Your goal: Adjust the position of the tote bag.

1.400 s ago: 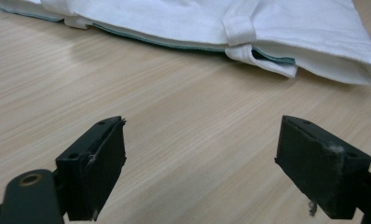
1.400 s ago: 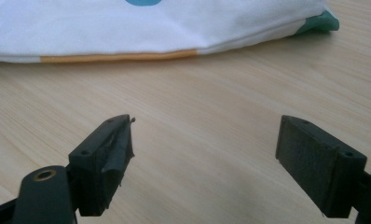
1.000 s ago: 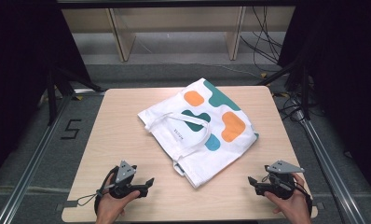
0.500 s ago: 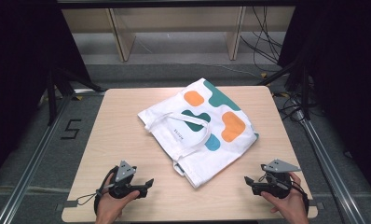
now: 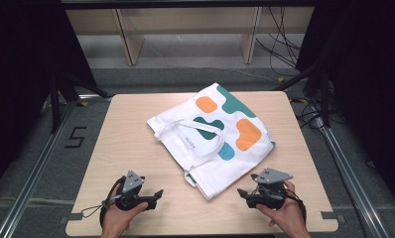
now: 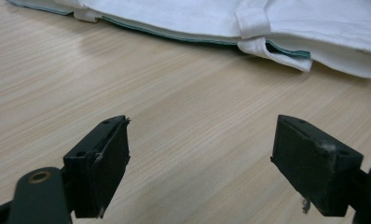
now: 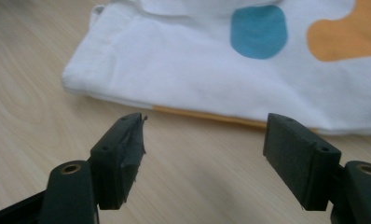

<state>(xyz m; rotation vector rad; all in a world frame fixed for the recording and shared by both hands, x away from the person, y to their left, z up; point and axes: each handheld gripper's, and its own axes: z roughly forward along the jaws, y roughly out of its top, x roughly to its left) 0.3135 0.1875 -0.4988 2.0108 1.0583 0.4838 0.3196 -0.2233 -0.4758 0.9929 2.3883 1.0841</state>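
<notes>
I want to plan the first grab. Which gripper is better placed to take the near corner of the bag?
Probably right: the right gripper, open, sits closer to the bag corner than the left gripper.

Even overhead light on the table (image 5: 136,148), dark surroundings; both gripper views soft, slightly blurred.

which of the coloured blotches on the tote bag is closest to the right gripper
The small blue blotch on the tote bag, nearest the right gripper. The orange and dark teal blotches lie farther up the bag.

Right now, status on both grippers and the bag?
Left gripper open, right gripper open, both empty. Tote bag flat on table, untouched. Nothing in between.
</notes>
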